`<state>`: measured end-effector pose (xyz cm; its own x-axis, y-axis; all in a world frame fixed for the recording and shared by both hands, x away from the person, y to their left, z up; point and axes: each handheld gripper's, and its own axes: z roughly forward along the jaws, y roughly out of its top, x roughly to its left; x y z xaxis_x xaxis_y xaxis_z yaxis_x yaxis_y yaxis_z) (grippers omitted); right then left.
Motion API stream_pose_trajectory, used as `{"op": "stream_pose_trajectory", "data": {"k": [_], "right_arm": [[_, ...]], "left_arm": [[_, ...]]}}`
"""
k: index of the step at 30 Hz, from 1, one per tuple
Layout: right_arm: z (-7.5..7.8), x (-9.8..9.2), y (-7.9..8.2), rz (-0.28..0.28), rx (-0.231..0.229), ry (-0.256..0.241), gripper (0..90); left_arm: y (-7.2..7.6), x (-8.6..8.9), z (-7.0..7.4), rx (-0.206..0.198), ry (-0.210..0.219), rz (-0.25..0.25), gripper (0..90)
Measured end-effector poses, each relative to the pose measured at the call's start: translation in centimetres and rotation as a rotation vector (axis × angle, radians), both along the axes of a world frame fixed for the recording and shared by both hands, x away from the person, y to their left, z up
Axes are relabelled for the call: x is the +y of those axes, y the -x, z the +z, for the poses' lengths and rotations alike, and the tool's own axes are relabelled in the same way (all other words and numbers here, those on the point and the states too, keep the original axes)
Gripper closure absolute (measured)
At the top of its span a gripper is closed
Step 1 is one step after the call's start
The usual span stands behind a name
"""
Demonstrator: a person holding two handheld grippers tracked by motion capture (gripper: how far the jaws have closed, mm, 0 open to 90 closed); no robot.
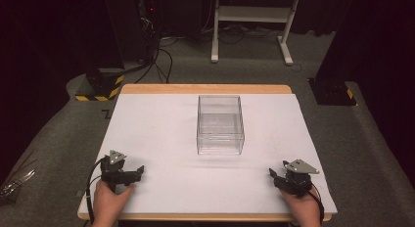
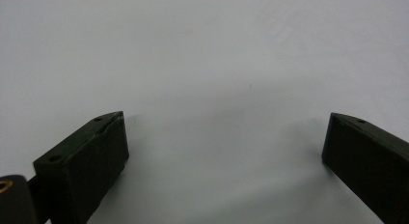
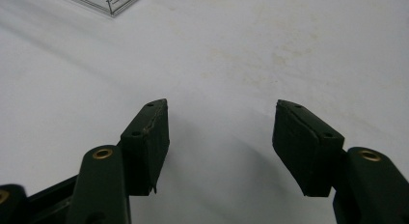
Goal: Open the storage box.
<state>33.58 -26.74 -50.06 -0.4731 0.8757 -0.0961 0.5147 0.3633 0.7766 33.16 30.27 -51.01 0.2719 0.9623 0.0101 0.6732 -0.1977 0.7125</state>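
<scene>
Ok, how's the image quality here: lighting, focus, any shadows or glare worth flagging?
High view: white table cover evenly lit, surroundings dark, clear box sharp. Left gripper view: left tongs slightly soft, faint shadows beneath. Right gripper view: right tongs sharper, soft shadows, box corner cropped at the top edge.

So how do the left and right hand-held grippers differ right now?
The left hand-held gripper rests near the table's near left corner, jaws pointing right; the right hand-held gripper sits near the near right corner, jaws pointing left. In the left gripper view the jaws stand wider apart than the right's do in its own view. The right gripper view catches a corner of the clear box. Both are open, empty and low over the white surface.
</scene>
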Motion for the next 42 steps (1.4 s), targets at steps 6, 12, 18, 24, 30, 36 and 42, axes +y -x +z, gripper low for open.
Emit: {"op": "stream_pose_trajectory", "data": {"k": [6,12,18,24,30,36,42], "right_arm": [[0.0,-0.2,-0.1,-0.011,0.001,-0.016,37.3],[0.0,-0.3,-0.1,-0.013,-0.002,-0.02,36.8],[0.0,-0.3,0.0,-0.017,0.003,-0.031,35.9],[0.1,-0.5,0.1,-0.026,-0.013,-0.05,32.0],[0.3,-0.5,0.3,-0.023,-0.043,-0.04,32.0],[0.7,0.0,0.6,-0.008,-0.043,-0.047,28.2],[1.1,0.4,0.8,0.0,-0.058,-0.07,27.9]], "left_arm": [[0.0,0.0,0.0,0.0,-0.004,-0.002,2.3],[0.0,0.0,0.0,0.0,-0.005,-0.003,2.3],[0.0,0.0,0.0,0.002,-0.002,-0.002,2.3],[0.0,0.0,0.0,0.001,-0.002,-0.002,2.2],[0.0,0.0,0.0,0.001,-0.002,-0.002,2.3],[0.0,0.0,0.0,0.002,-0.002,-0.002,2.2],[0.0,0.0,0.0,0.002,-0.002,-0.002,2.2]]}}
